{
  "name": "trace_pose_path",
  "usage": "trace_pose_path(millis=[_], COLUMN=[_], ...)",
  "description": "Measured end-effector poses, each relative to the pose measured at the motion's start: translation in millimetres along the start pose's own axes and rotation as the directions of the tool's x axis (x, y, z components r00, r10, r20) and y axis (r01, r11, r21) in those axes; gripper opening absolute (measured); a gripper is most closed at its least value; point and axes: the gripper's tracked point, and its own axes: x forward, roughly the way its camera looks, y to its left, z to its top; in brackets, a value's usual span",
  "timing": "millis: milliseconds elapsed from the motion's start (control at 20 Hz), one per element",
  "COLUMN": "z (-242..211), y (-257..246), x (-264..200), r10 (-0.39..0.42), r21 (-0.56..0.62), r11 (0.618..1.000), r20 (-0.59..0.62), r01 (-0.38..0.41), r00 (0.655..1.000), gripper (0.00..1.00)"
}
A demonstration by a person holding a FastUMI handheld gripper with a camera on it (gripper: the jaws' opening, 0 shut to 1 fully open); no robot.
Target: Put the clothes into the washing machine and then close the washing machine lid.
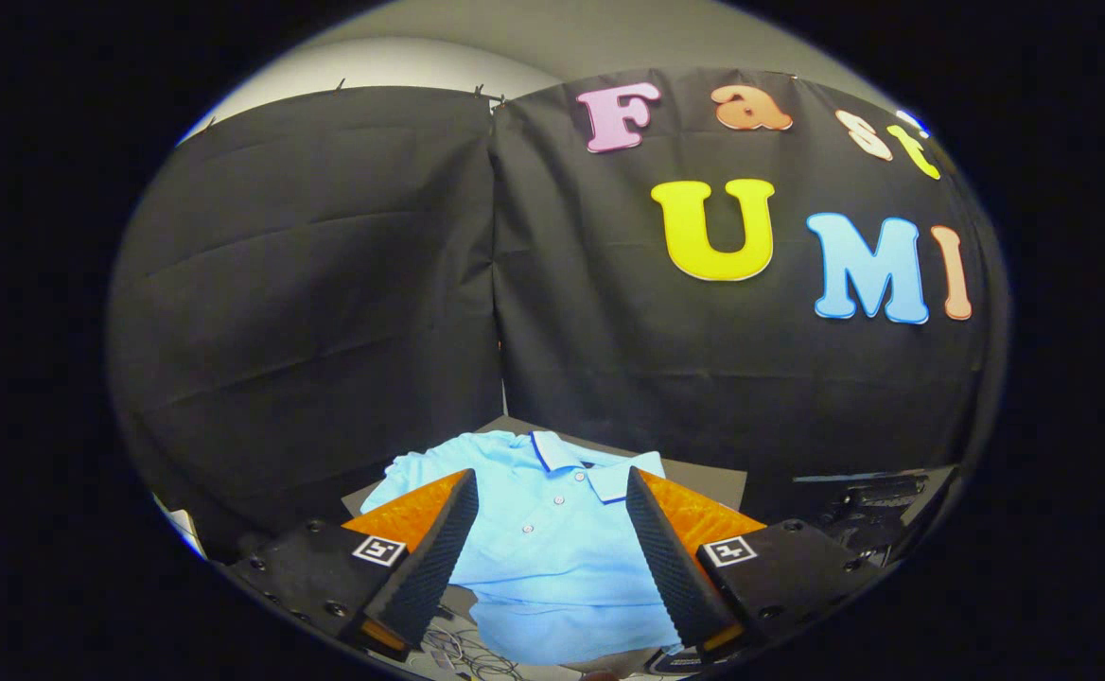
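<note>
While the tongs (548, 501) hung above the worktop (704, 482), their two fingers stood wide apart and gripped nothing. A light blue polo shirt (543, 539) lay spread flat on the worktop, directly at 12 o'clock from the tongs, its body showing in the gap between the fingers and its collar (576, 459), edged in dark trim, lying just beyond the fingertips. One sleeve reached out toward 10 o'clock, past the left finger. Neither finger touched the fabric as far as could be told. A dark object (879, 497) sat at about 3 o'clock, beyond the right finger; its nature could not be determined. Some loose cables (463, 653) lay near the shirt's lower hem, at 7 o'clock.
</note>
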Motion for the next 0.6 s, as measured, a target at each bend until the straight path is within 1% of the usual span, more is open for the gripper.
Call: trace_pose_path(millis=[150,400,600], z=[-8,-25,-45], y=[1,3,10], x=[20,50,66], r10=[0.008,0.01,0.022], r21=[0.001,-0.016,-0.01], r11=[1.0,1.0,1.0], r20=[-0.058,-0.158,-0.247], r01=[-0.008,-0.012,-0.025], r00=[0.998,0.987,0.969], gripper=[0.96,0.96,0.96])
